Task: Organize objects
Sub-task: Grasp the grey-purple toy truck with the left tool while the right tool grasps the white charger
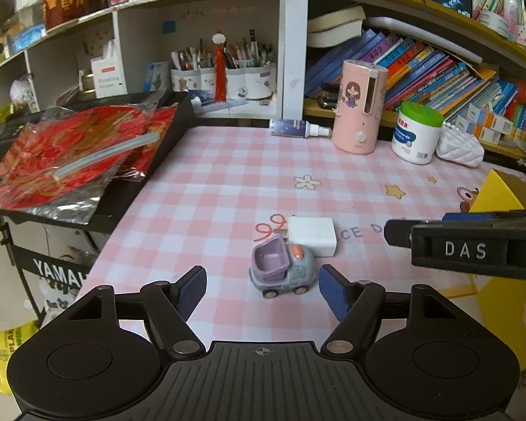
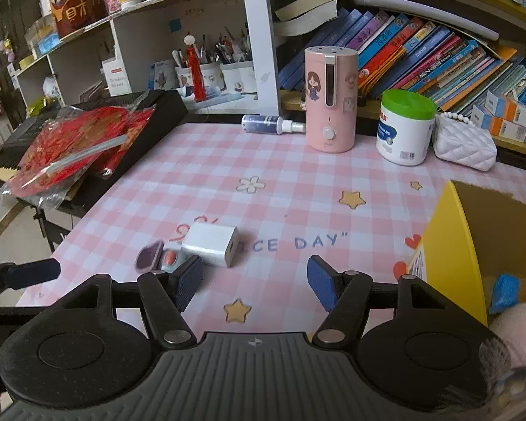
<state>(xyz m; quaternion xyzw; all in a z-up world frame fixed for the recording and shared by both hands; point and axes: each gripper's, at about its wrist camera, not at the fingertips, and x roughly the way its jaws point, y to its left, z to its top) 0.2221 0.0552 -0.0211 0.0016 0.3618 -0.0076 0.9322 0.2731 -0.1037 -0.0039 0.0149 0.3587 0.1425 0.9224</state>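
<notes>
A cluttered study corner frames the scene: shelves of leaning books (image 2: 420, 49) and pen cups (image 2: 224, 73) stand behind a desk (image 2: 228, 182) covered in pink checked cloth; at its right edge a yellow cardboard box (image 2: 456, 245) stands open, with a blue item (image 2: 505, 293) visible inside, the rest of its contents hidden. At the back of the desk stand a pink cylindrical humidifier (image 2: 331, 98), a white tub with a green lid (image 2: 405, 126), a quilted white pouch (image 2: 464, 144) and a spray bottle (image 2: 271, 124) lying on its side. The toy car (image 1: 280, 268) sits mid-desk, touching the white charger block (image 1: 312, 236) behind it; the left gripper (image 1: 263, 289) is spread wide, the car between its fingers yet untouched. The right gripper (image 2: 254, 282) is also wide and holds nothing, near the charger, beside the box.
</notes>
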